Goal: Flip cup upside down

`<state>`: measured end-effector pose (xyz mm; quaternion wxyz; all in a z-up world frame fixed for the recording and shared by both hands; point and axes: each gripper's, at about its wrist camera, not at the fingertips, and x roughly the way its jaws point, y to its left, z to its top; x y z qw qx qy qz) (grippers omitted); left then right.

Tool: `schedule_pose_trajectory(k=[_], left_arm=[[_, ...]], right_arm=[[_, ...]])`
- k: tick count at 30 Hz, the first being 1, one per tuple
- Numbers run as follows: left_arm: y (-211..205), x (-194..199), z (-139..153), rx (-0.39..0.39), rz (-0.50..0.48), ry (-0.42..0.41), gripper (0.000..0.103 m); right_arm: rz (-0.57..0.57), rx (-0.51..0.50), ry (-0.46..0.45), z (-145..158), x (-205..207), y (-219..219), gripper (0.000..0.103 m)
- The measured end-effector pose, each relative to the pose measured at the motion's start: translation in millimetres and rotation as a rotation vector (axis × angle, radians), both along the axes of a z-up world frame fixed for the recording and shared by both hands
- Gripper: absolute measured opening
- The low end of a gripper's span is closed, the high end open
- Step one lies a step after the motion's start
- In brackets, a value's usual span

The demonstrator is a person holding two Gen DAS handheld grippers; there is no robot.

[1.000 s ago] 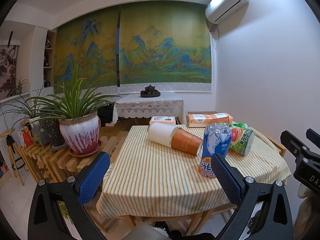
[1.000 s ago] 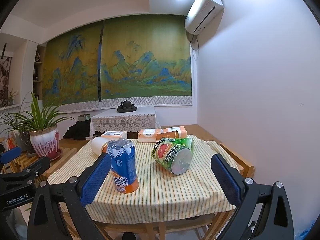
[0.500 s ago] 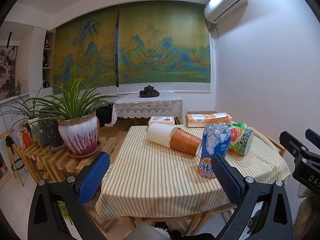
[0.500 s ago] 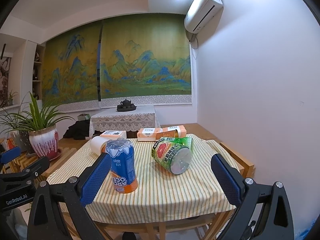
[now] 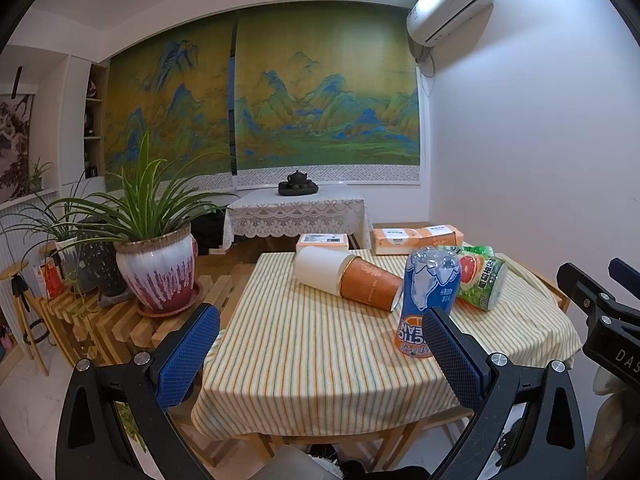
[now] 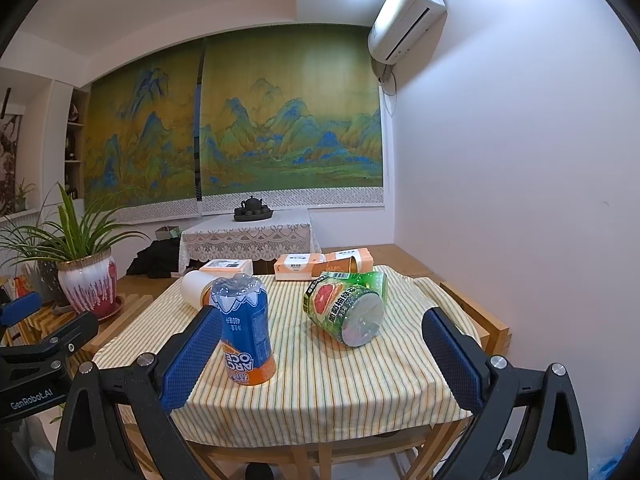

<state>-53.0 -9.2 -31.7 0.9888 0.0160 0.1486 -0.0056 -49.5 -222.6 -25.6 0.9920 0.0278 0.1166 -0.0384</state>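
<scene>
Nearest the left wrist camera, the left gripper (image 5: 320, 346) hangs in the air short of the table with its jaws spread wide and nothing between its blue pads. In the right wrist view the right gripper (image 6: 322, 354) is the same: jaws wide apart, empty, held before the table's near edge.

Beyond them stands a small table under a striped cloth (image 5: 312, 356). In the left view, at about 2 o'clock from the cloth's centre, a blue and orange bottle (image 5: 428, 300) stands upside down. Just behind it, at 12 o'clock, the paper cup (image 5: 348, 278) lies on its side; it has a white half and an orange sleeve, its mouth turned toward the bottle and close to it. Farther right, at 2 o'clock, a green bottle with a grapefruit label (image 5: 478, 276) also lies on its side.

At the table's far edge sit two orange boxes (image 5: 416, 236). At 9 o'clock, off the table, a potted plant (image 5: 154, 268) rests on a slatted wooden bench.
</scene>
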Motion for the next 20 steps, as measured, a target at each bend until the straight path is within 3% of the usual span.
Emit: schedule_pose_trajectory(k=[20], left_arm=[[1.4, 1.0, -1.9, 0.012, -0.001, 0.002, 0.102]], right_arm=[[-0.005, 0.014, 0.02, -5.2, 3.5, 1.0, 0.099]])
